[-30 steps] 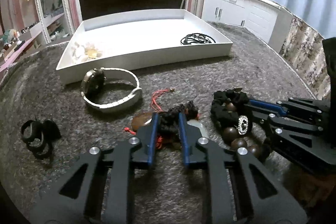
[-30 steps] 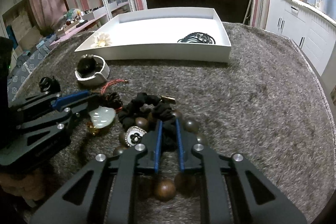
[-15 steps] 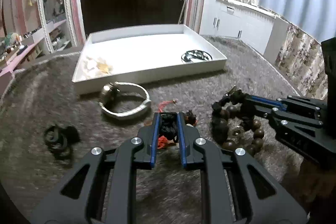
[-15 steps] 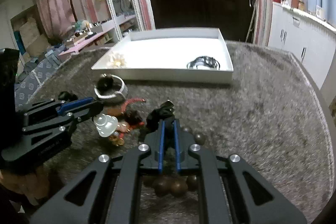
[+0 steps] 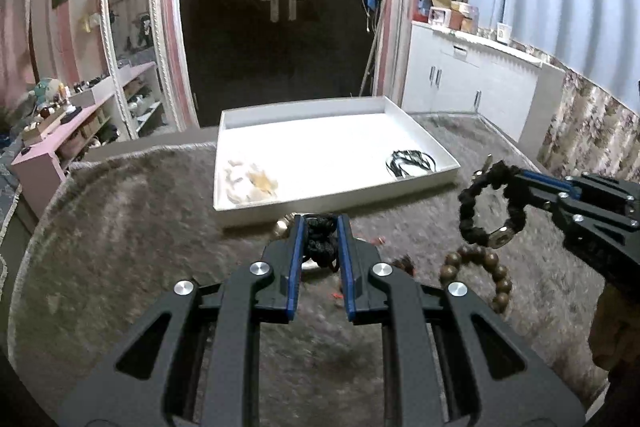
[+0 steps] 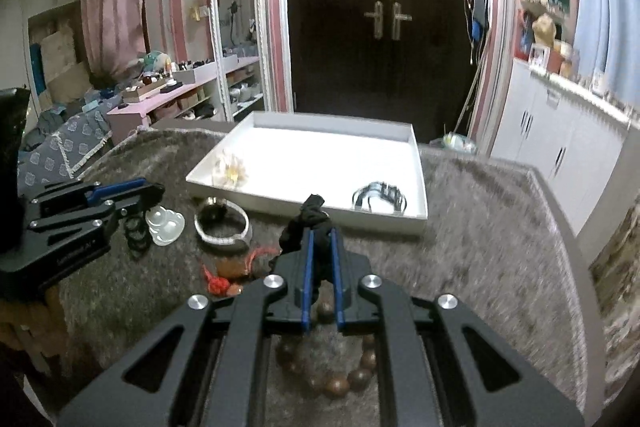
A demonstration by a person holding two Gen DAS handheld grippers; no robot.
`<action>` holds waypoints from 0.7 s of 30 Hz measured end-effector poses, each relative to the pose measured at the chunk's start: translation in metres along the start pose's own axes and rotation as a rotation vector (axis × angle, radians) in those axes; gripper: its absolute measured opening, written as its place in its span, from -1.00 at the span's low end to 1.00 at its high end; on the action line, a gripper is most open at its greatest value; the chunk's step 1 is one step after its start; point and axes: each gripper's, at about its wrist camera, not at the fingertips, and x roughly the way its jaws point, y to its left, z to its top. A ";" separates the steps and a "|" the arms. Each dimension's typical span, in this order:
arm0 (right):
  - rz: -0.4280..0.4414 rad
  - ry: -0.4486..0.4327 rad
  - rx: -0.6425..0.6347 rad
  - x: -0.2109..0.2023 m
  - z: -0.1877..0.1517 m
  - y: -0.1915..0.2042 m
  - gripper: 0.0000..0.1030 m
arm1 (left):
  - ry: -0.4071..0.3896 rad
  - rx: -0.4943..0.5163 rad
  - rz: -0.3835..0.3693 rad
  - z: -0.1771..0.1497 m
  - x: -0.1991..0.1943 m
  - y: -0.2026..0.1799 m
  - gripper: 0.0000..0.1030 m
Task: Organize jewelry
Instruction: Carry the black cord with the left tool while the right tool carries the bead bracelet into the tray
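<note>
My left gripper (image 5: 319,223) is shut on the black knotted cord (image 5: 320,241) of a pendant, lifted above the grey mat; its pale jade stone (image 6: 164,225) hangs below the left gripper (image 6: 154,193) in the right wrist view. My right gripper (image 6: 320,233) is shut on a black scrunchie bracelet (image 5: 486,203), also lifted; the right gripper shows in the left wrist view (image 5: 514,177). A brown bead bracelet (image 5: 478,273) lies on the mat under it. The white tray (image 5: 336,201) ahead holds a white flower (image 5: 252,183) and a black hair band (image 5: 410,161).
On the mat lie a white-strapped watch (image 6: 222,225), black rings (image 6: 136,233) and a red-corded amber pendant (image 6: 230,273). The mat's rounded edge drops off at left and right. White cabinets (image 5: 472,87) and a pink shelf (image 5: 68,131) stand beyond.
Both grippers have risen off the mat, each carrying its piece: the left lifted the corded pendant, the right lifted the black scrunchie bracelet off the brown beads. Both views now look toward the tray.
</note>
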 end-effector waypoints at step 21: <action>-0.129 -0.040 -0.112 0.052 0.119 0.011 -0.85 | -0.012 0.010 0.067 0.099 0.050 0.035 -0.71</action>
